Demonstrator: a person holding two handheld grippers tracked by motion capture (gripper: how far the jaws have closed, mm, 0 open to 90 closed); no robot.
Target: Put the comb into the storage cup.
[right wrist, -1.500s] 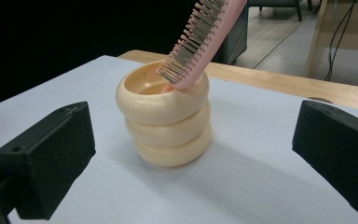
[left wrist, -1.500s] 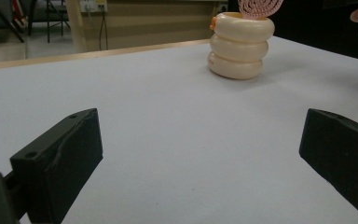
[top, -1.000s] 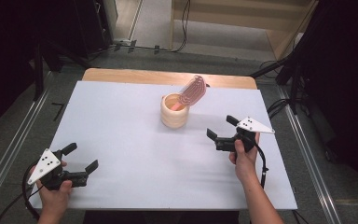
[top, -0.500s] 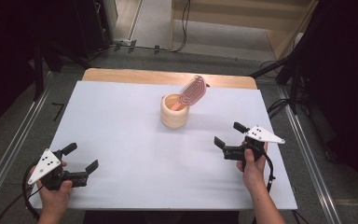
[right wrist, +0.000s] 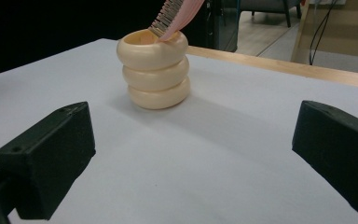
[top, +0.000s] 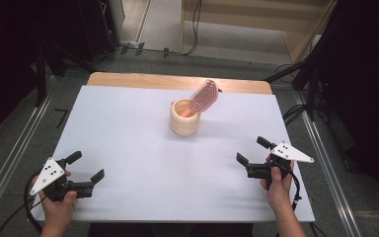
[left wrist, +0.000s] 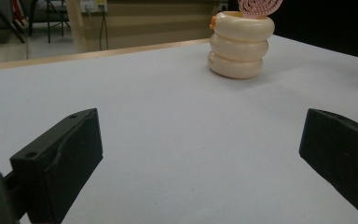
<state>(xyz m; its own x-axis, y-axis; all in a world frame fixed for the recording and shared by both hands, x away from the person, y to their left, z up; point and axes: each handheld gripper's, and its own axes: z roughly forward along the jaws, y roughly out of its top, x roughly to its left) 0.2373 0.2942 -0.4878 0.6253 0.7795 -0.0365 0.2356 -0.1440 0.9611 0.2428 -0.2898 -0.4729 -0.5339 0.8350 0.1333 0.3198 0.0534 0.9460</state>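
Left hand-held gripper (top: 85,167): at the near left of the worktop, jaws spread apart, nothing between them, held by the left hand (top: 56,207).
Right hand-held gripper (top: 253,152): at the near right, jaws likewise spread apart and holding nothing, gripped by the right hand (top: 278,186); a cable trails from it toward the near edge.
Worktop (top: 128,128): white sheet over a wooden top, a strip of wood showing along the far edge.
Holder (top: 185,117): cream, shaped as three stacked rings, upright at far centre, well apart from both grippers.
Hairbrush (top: 204,97): pink, standing in the holder, head leaning up and to the right above the rim.
Floor: grey, with cables beyond the far edge.
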